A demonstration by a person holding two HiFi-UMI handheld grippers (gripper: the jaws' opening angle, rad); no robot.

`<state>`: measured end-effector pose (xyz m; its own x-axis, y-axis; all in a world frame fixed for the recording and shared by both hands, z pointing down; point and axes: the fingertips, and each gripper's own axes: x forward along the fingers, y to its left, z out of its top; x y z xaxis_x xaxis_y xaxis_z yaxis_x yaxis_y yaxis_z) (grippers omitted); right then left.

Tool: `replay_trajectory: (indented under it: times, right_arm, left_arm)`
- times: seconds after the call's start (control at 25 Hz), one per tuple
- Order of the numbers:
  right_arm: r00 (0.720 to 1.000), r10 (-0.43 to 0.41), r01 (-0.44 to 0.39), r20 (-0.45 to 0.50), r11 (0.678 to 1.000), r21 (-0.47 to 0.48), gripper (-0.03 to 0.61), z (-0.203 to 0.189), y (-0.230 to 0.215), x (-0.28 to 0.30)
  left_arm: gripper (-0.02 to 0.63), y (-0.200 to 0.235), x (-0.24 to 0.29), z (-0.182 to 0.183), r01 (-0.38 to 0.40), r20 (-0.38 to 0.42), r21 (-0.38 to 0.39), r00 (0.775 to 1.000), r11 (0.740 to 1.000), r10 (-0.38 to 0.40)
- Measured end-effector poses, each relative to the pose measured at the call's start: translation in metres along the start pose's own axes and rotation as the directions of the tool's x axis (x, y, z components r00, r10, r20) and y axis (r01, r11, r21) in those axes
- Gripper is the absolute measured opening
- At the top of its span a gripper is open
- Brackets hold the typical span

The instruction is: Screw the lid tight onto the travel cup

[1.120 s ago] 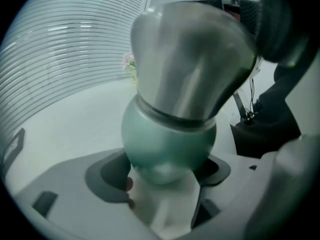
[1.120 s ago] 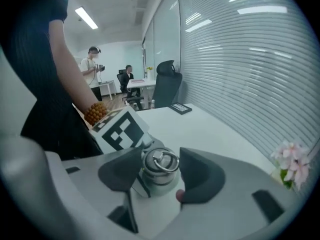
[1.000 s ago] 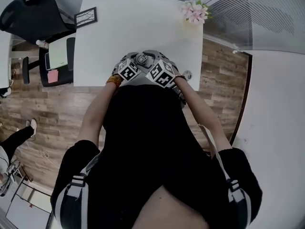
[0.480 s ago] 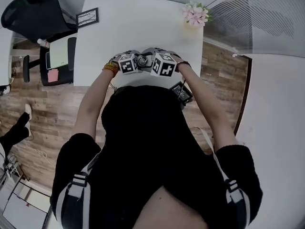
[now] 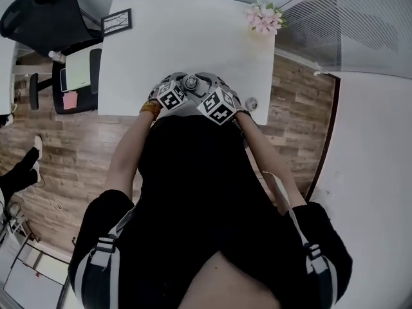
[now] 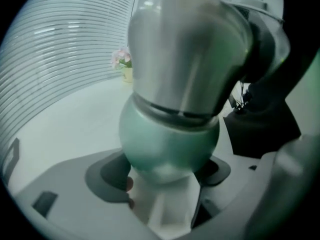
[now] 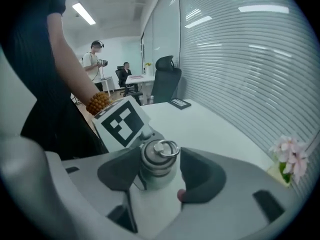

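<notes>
Right tongs (image 7: 160, 165) have just eased open a bit with the steel lid (image 7: 157, 160) between the pads. The left pad looks against it and the right pad just clear, so I read a loose straddle, not a clamp. Marker cubes in the head view sit more tilted than half a second ago. The pair is also back at the near edge of the surface (image 5: 193, 37) instead of slightly further in; it's a small shift and could be partly head movement. Left tongs (image 6: 165, 176) are clamped on the travel cup (image 6: 172, 134), pads either side of its rounded green part, steel section above them. Cup location: middle of the near edge, between the two tongs, well apart from the pink flowers (image 5: 262, 15) at the far right corner. Can't tell whether it rests on the surface or is held just above it. Lid is seated on the neck, ring (image 7: 165, 147) up, and looks square rather than cocked. My read: one twist stroke is done and the right side is letting go to re-grip; lid is on, tightness not confirmed. Next: close on the lid again and turn while the left holds the body steady. Risk: pads slipping on smooth steel.
</notes>
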<state>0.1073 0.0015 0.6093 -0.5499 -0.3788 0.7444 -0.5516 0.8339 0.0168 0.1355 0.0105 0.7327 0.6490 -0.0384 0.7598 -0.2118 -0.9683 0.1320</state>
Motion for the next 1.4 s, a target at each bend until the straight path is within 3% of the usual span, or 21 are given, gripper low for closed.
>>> replay_trajectory:
  times: [0.12,0.28,0.44,0.6,0.72,0.84,0.96,1.08,1.24,1.4]
  right_arm:
    - [1.000,-0.001,0.001,0.003,0.999,-0.035,0.250,-0.002,0.000,0.003]
    - [0.994,0.102,-0.105,-0.029,0.986,-0.129,0.247,-0.002,0.004,0.006]
    - [0.969,0.234,-0.246,-0.078,0.942,-0.230,0.247,-0.001,0.007,0.007]
    - [0.954,0.288,-0.300,-0.085,0.919,-0.256,0.247,0.001,0.010,0.009]
    - [0.965,0.255,-0.263,-0.066,0.937,-0.229,0.265,0.000,0.009,0.007]
    - [0.989,0.148,-0.147,0.003,0.983,-0.110,0.293,0.003,0.004,0.003]
    - [0.998,0.061,-0.061,0.030,0.998,-0.019,0.284,0.004,0.008,0.001]
    - [1.000,0.015,-0.015,0.021,1.000,-0.017,0.236,0.001,0.011,0.004]
    - [0.997,0.080,-0.079,0.007,0.994,-0.071,0.233,-0.002,0.011,0.006]
    - [0.978,0.207,-0.210,-0.038,0.952,-0.221,0.232,-0.001,0.018,0.006]
  left_arm:
    - [0.377,-0.001,0.001,0.001,-0.005,0.002,-0.010,1.000,1.000,0.005]
    - [0.379,-0.003,0.000,-0.004,0.066,-0.061,0.068,0.996,0.996,-0.062]
    - [0.379,-0.006,-0.001,-0.008,0.204,-0.155,0.199,0.972,0.958,-0.175]
    - [0.380,-0.009,-0.002,-0.011,0.282,-0.179,0.256,0.954,0.924,-0.242]
    - [0.380,-0.010,-0.002,-0.009,0.254,-0.160,0.250,0.963,0.934,-0.219]
    - [0.379,-0.009,-0.003,-0.009,0.192,-0.126,0.192,0.977,0.962,-0.170]
    - [0.379,-0.008,-0.003,-0.008,0.122,-0.086,0.112,0.990,0.986,-0.113]
    - [0.379,-0.007,-0.002,-0.007,0.071,-0.045,0.061,0.997,0.996,-0.068]
    - [0.379,-0.007,-0.002,-0.008,0.091,-0.046,0.072,0.995,0.993,-0.088]
    - [0.379,-0.012,-0.004,-0.013,0.190,-0.102,0.174,0.979,0.966,-0.174]
